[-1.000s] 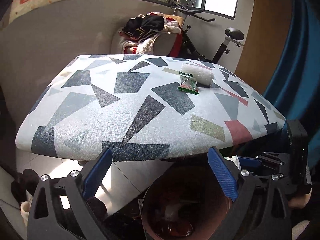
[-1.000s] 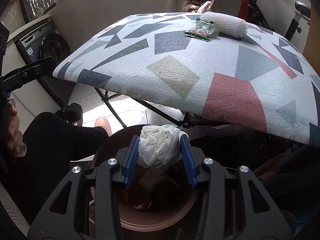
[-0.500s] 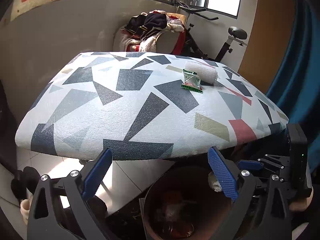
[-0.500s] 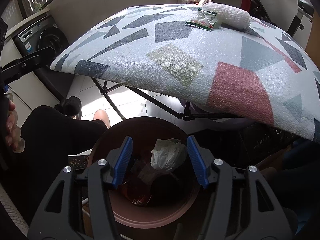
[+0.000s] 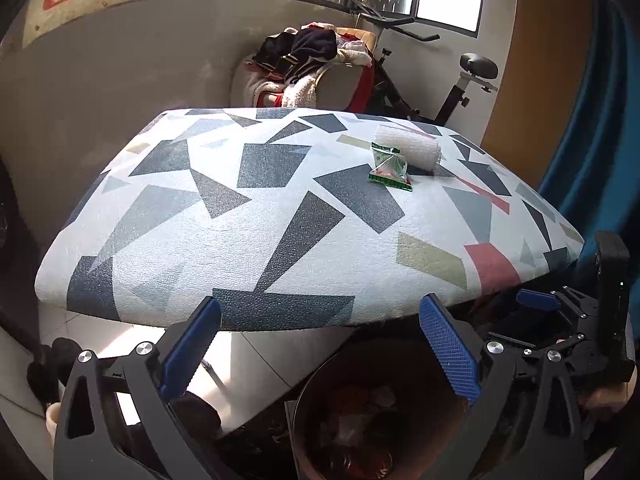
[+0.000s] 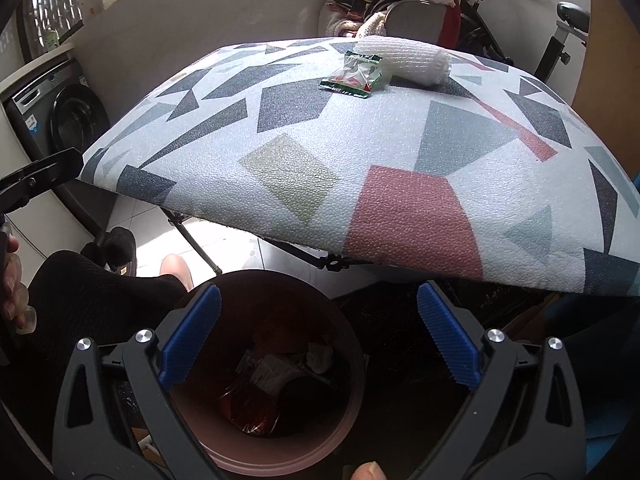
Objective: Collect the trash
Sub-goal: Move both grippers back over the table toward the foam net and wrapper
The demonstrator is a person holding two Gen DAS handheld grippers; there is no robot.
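A green and clear snack wrapper [image 5: 389, 168] [image 6: 354, 77] lies on the patterned table [image 5: 280, 216] [image 6: 360, 152], touching a white foam roll [image 5: 412, 149] [image 6: 404, 58] behind it. A brown trash bin [image 6: 344, 412] [image 5: 316, 392] stands on the floor below the table's near edge, with several pieces of trash inside, among them a crumpled white bag [image 6: 320, 354]. My right gripper [image 6: 318, 340] is open and empty above the bin. My left gripper [image 5: 320, 346] is open and empty, below the table edge and left of the right gripper's body [image 5: 576, 320].
A chair piled with clothes [image 5: 308, 64] and an exercise bike [image 5: 460, 80] stand behind the table. A washing machine [image 6: 60, 120] is at the left. The person's leg [image 6: 92, 292] is left of the bin. A blue curtain [image 5: 600, 120] hangs at the right.
My right gripper opened and let go of the crumpled white bag, which dropped into the bin. Both grippers have risen and tilted up a little; the left stayed open.
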